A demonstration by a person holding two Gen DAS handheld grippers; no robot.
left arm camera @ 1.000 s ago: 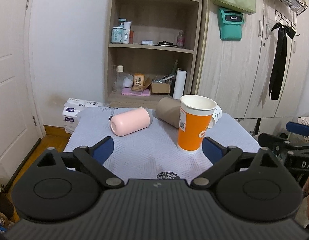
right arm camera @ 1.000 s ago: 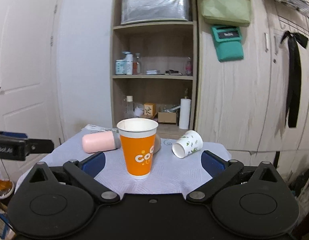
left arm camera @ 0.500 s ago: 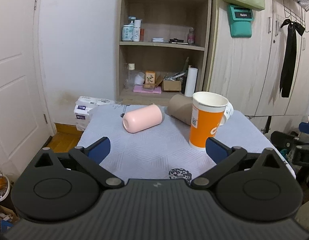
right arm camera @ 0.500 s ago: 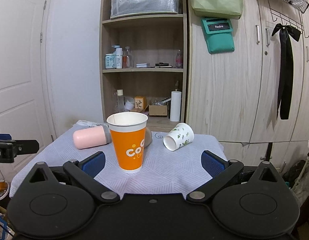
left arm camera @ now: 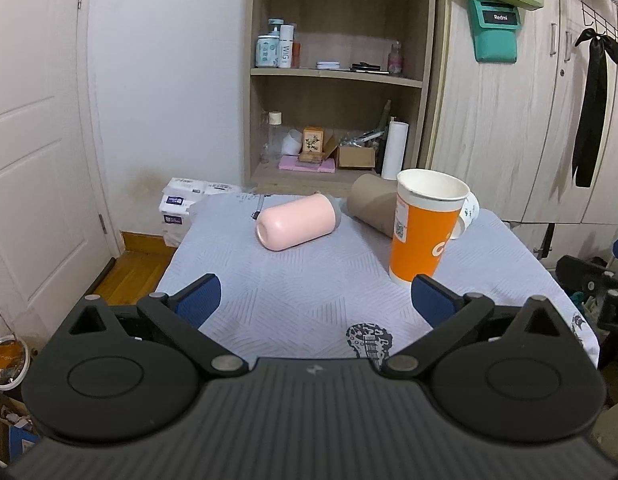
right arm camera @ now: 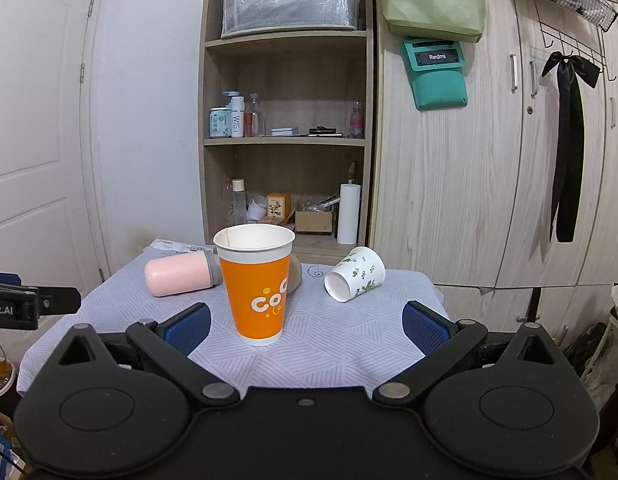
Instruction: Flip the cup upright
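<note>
Right wrist view: orange cup [right arm camera: 258,286] upright on tablecloth [right arm camera: 349,340].

From my feed, the desk [right arm camera: 349,344] wears a pale patterned cloth with a guitar print [left arm camera: 369,340] at its near edge. Behind it, at twelve o'clock, I see an open wooden shelf unit [right arm camera: 285,140] holding bottles [right arm camera: 233,118], a small cardboard box [right arm camera: 313,221] and a white paper roll [right arm camera: 347,213], with a silver-wrapped bin [right arm camera: 290,3] on top. At two o'clock stands a light wood wardrobe [right arm camera: 489,180]; a teal pouch [right arm camera: 437,72] and a black ribbon [right arm camera: 569,144] hang on it. A white door [right arm camera: 37,140] sits at nine o'clock, and tissue packs [left arm camera: 185,200] lie against the wall.
</note>
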